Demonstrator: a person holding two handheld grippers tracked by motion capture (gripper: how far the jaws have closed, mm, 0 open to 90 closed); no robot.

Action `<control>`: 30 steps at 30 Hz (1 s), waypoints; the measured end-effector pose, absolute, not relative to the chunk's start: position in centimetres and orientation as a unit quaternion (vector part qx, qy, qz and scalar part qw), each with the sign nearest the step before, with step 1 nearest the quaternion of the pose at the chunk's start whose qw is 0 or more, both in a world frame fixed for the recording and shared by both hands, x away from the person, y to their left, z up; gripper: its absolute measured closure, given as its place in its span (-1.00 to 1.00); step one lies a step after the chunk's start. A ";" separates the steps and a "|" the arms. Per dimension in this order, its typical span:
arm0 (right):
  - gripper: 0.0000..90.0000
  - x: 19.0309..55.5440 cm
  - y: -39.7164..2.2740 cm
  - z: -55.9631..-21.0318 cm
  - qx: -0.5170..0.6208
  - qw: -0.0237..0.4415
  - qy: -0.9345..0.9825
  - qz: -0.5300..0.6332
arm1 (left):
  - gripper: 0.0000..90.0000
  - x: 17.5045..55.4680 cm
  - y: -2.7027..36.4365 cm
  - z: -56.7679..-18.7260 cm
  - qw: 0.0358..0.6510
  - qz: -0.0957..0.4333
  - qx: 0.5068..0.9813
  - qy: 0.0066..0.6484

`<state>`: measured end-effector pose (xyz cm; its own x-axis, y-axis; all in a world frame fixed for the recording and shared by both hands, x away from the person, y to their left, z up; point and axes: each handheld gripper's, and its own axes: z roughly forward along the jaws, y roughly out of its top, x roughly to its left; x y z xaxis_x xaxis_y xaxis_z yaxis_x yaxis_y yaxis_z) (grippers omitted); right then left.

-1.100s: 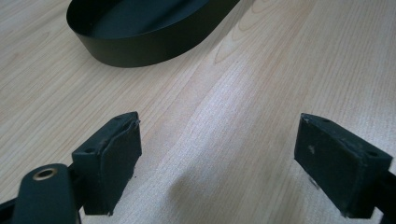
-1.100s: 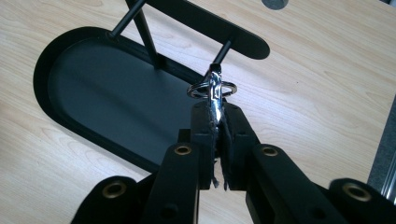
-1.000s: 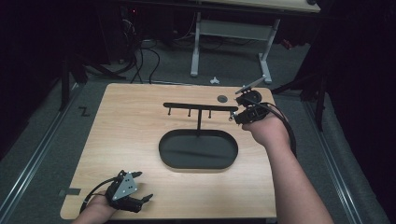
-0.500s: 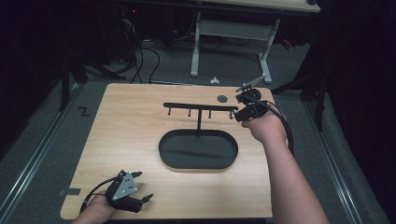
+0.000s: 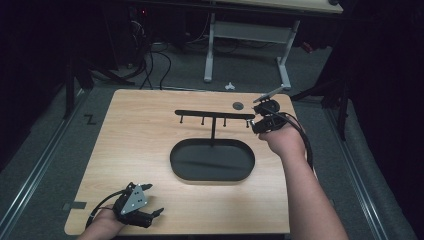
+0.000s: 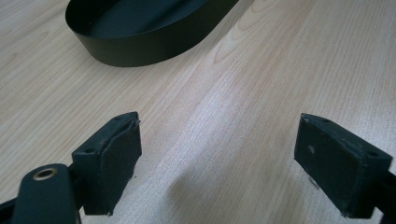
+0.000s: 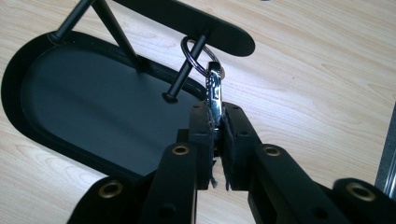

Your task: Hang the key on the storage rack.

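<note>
From the high view, the right gripper (image 5: pixel 261 121) sits at the right end of the black metal hanging rack with downward pegs (image 5: pixel 215 114), which stands in a black oval tray (image 5: pixel 212 161) on the light wooden table (image 5: pixel 135 140). The left gripper (image 5: pixel 134 206) rests near the table's near left corner, well apart from the rack.

In the left gripper view, its fingers (image 6: pixel 112 156) stand wide open with nothing between them, only bare wood beneath and the tray's wall ahead.

In the right gripper view, the fingers (image 7: pixel 201 128) are closed on a small silver metal clasp (image 7: pixel 214 95) whose ring (image 7: pixel 195 53) loops around the rack's end peg (image 7: pixel 185 72). Whether the ring is going on or coming off cannot be told. Either way, the ring must pass the knob at the peg's lower tip, so the move likely calls for travelling along the peg's slant, keeping the clasp upright and the pinch firm, without dragging the rack sideways.
</note>
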<state>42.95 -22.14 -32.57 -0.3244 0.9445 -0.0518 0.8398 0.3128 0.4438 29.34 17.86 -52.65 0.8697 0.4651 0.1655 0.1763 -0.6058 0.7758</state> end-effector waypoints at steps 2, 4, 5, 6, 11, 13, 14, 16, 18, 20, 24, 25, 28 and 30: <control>0.82 42.9 -22.2 -32.7 0.563 0.152 0.794 0.173 | -0.66 29.4 17.8 -52.6 0.405 0.178 0.878 0.183; 0.81 43.0 -22.2 -32.8 0.564 0.153 0.794 0.170 | -0.66 29.3 17.8 -52.6 0.405 0.178 0.878 0.182; 0.81 43.0 -22.3 -32.8 0.564 0.153 0.794 0.170 | -0.66 29.3 17.8 -52.6 0.404 0.179 0.878 0.182; 0.81 43.0 -22.3 -32.8 0.564 0.153 0.793 0.170 | -0.66 29.3 17.8 -52.6 0.404 0.179 0.878 0.182; 0.77 43.1 -22.2 -33.0 0.567 0.151 0.792 0.171 | -0.66 29.4 17.8 -52.6 0.405 0.178 0.878 0.183; 0.75 43.1 -22.2 -33.1 0.566 0.152 0.792 0.169 | -0.66 29.4 17.9 -52.6 0.404 0.178 0.878 0.182; 0.75 43.1 -22.2 -33.2 0.567 0.152 0.792 0.169 | -0.66 29.3 17.8 -52.6 0.404 0.178 0.878 0.182; 0.75 43.1 -22.2 -33.2 0.567 0.152 0.791 0.172 | -0.66 29.4 17.8 -52.6 0.404 0.178 0.878 0.182; 0.75 43.1 -22.2 -33.3 0.567 0.152 0.791 0.172 | -0.66 29.4 17.8 -52.6 0.404 0.178 0.878 0.182; 0.75 43.1 -22.2 -33.3 0.567 0.150 0.791 0.173 | -0.66 29.4 17.8 -52.6 0.404 0.178 0.878 0.182; 0.72 42.8 -22.2 -33.4 0.567 0.150 0.791 0.173 | -0.66 29.4 17.8 -52.7 0.405 0.177 0.878 0.183; 0.69 42.7 -22.3 -33.5 0.566 0.151 0.792 0.172 | -0.66 29.4 17.8 -52.7 0.405 0.177 0.878 0.183; 0.62 42.3 -22.4 -34.0 0.568 0.149 0.791 0.172 | -0.66 29.4 17.8 -52.7 0.405 0.176 0.878 0.183; 0.56 42.0 -22.5 -34.5 0.566 0.149 0.792 0.172 | -0.66 29.4 17.8 -52.7 0.405 0.177 0.878 0.182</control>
<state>41.97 -22.48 -34.49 -0.3140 0.9485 -0.0415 0.8462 0.2994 0.4407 29.35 17.80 -52.67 0.8711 0.4634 0.1626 0.1773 -0.6055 0.7758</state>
